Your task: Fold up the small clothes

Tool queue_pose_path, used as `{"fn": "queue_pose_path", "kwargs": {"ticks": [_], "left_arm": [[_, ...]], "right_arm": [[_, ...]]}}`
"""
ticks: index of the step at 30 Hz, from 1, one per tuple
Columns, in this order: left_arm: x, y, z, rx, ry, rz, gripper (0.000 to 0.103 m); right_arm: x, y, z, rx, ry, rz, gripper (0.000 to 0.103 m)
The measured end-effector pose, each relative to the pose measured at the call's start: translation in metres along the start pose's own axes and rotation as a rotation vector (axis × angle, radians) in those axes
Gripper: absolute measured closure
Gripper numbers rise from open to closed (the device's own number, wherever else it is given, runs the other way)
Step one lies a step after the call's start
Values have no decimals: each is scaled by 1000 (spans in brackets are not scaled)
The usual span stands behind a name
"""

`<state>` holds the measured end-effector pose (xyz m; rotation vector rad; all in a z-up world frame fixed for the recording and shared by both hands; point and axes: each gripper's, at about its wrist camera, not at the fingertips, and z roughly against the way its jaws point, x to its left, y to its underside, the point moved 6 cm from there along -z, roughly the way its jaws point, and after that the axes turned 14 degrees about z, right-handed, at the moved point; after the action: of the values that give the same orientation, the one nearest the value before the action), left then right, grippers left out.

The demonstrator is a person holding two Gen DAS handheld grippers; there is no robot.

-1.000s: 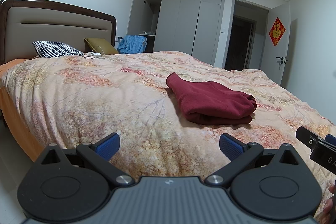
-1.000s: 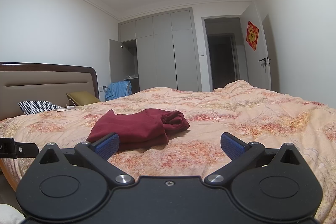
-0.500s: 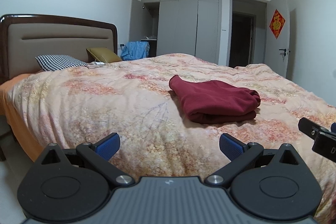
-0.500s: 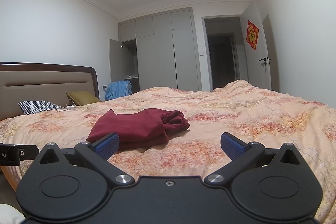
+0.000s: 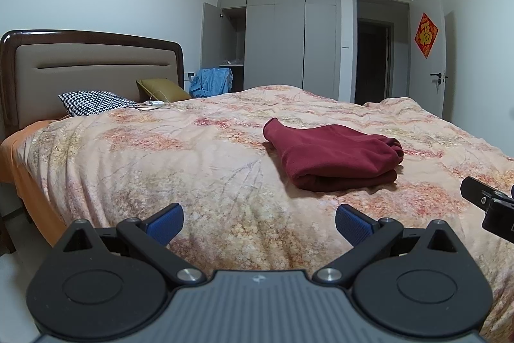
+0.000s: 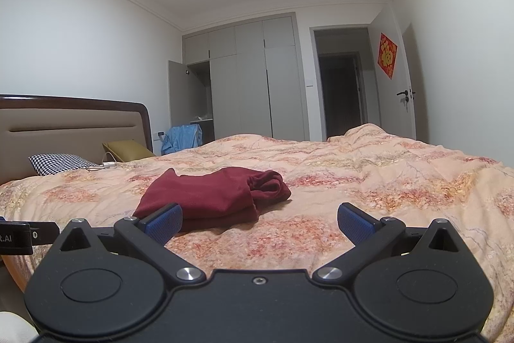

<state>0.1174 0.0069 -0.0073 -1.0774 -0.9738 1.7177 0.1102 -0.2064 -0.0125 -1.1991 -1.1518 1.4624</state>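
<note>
Maroon fabric, one garment (image 5: 334,158), is lying folded into a thick, layered bundle near the middle of the bed (image 5: 192,156), its rolled end facing the door side. A peach floral quilt is covering the bed, backed by a padded headboard (image 5: 90,76) with two pillows, one houndstooth (image 5: 96,106) and one olive (image 5: 162,89). A grey wardrobe (image 5: 282,34) is standing behind with one door open, and a red ornament (image 5: 426,35) is hanging on the white door. The left gripper (image 5: 258,222) and right gripper (image 6: 259,222) are both hovering short of the garment, blue pads spread wide, gripping nothing.
</note>
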Motion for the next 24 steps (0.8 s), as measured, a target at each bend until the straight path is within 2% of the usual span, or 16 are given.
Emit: {"fn": "queue_pose_path", "kwargs": {"ticks": [24], "left_arm": [[2, 2, -1, 15, 2, -4, 0]], "right_arm": [[-1, 0, 0, 1, 0, -1, 0]]}}
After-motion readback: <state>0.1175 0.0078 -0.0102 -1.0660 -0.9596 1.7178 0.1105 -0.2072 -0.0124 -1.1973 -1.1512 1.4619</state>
